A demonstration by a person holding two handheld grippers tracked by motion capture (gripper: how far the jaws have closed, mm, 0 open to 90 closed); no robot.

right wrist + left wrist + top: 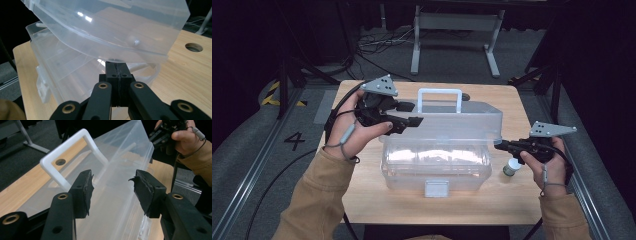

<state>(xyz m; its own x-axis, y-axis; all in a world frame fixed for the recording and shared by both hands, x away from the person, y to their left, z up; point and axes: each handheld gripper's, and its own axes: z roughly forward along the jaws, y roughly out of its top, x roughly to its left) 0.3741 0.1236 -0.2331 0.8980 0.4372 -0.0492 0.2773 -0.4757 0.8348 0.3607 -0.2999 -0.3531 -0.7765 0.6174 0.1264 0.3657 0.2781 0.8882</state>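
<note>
A clear, box-shaped plastic storage case sits near the middle of a light wooden table, its hinged translucent lid raised and tilted back. A white rectangular carry handle stands up from the top of the lid, and a pale grey latch tab hangs at the front wall of the base, facing the person.

The left gripper hovers at the left end of the raised lid, held in the person's left hand, a tan sleeve behind it. In the left gripper view its jaws stand wide apart, with the lid's clear surface showing between them and the white handle just beyond the left jaw; the worn black pads touch nothing that can be seen.

The right gripper reaches in from the right edge of the case, held in the right hand. In the right gripper view its jaws are pressed together with no gap, their tips right under the lid's lower edge and above the base's rim; whether they pinch any plastic cannot be told.

A small white-capped bottle stands on the table just right of the case, below the right gripper. A round hole is cut in the tabletop beyond the lid
</note>
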